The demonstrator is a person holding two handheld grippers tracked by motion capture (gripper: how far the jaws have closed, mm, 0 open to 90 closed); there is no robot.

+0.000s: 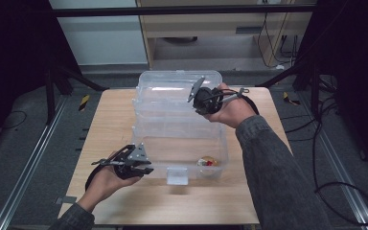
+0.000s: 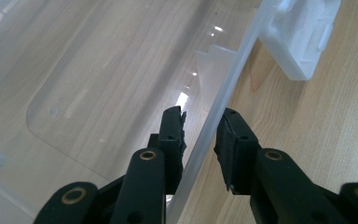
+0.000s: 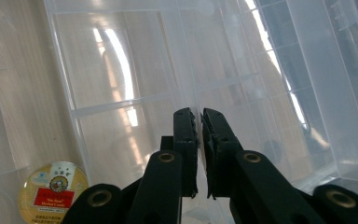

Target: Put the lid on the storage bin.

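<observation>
Straddling the front wall of the clear plastic box (image 2: pixel 223 93), left tool (image 2: pixel 200 140) spread, pads off the wall. Right tool (image 3: pixel 199 140) pinching an upper tray's thin rim; round tin (image 3: pixel 51 191) lying below-left of it.

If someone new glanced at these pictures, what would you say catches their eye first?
Most likely the clear plastic tiered box standing open in the middle of the wooden table. Next, the small round tin with a red and yellow label in the box's front compartment. The left tool straddles the box's front wall, and the right tool, jaws nearly together, is at an upper tray.
</observation>
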